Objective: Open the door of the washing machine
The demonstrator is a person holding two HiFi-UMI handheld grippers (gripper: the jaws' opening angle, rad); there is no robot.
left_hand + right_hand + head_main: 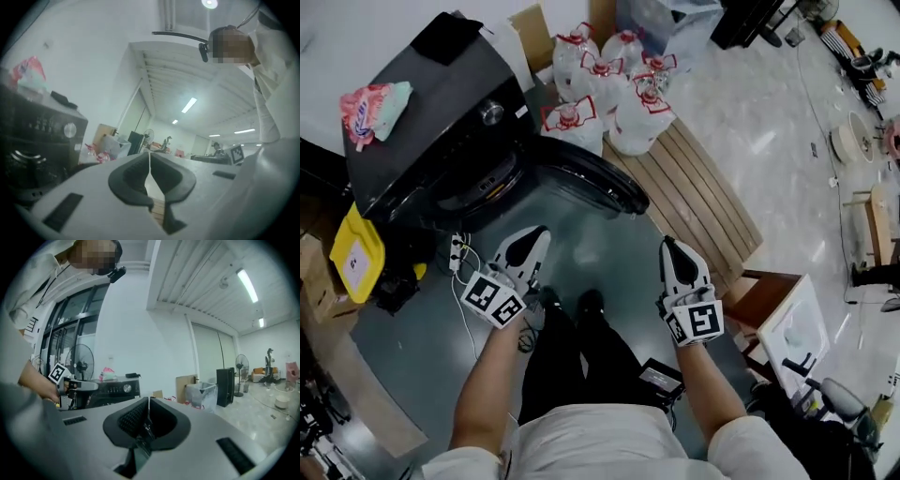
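Both claws are closed with nothing between the pads. The left claw (532,240) and the right claw (673,249) hang over the floor, apart from the washing machine (431,112) at my upper left. Its round door (595,183) seems already swung out from the drum opening, toward the water jugs (609,94). I judge this door stiff and rather heavy, with a hinge on one side, so the free rim is the place to hold. Room is narrow there: the jugs and a wooden slatted platform (698,192) stand just beside the door, and a white cable (459,258) lies on the floor.
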